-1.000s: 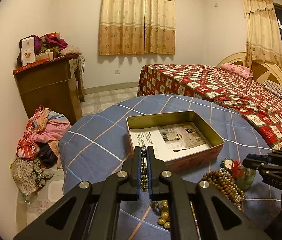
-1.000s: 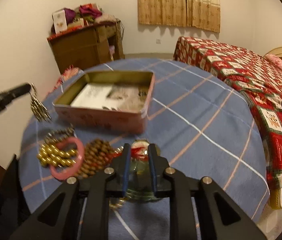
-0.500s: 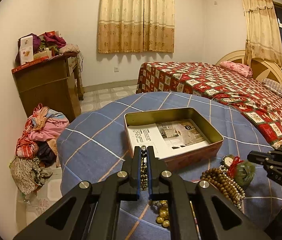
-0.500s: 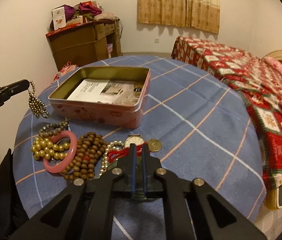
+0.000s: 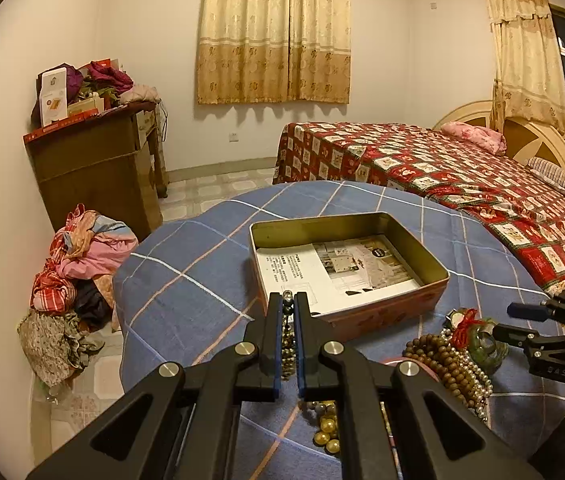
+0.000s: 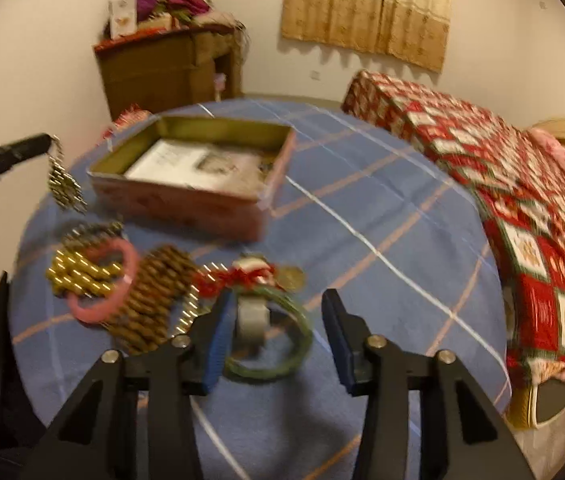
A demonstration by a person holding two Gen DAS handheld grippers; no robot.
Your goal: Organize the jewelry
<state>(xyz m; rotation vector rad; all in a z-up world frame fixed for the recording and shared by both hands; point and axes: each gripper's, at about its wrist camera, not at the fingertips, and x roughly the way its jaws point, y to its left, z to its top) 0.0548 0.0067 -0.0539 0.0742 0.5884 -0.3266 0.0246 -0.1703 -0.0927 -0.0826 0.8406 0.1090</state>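
The left gripper (image 5: 288, 334) pinches a bead chain (image 6: 64, 184) beside the tin (image 5: 346, 322); the right gripper (image 6: 278, 336), fingers wide, straddles a green bangle (image 6: 282, 364).

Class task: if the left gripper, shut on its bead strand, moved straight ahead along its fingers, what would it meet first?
Probably the tin box: the left gripper points at its near wall, though height is unclear, so it might pass over the rim.

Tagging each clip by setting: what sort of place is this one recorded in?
A home bedroom, most likely. A bed with a red patterned quilt fills the right side, curtains cover the window, and a wooden cabinet piled with clothes stands by the wall. Jewelry lies on a blue plaid-covered table.
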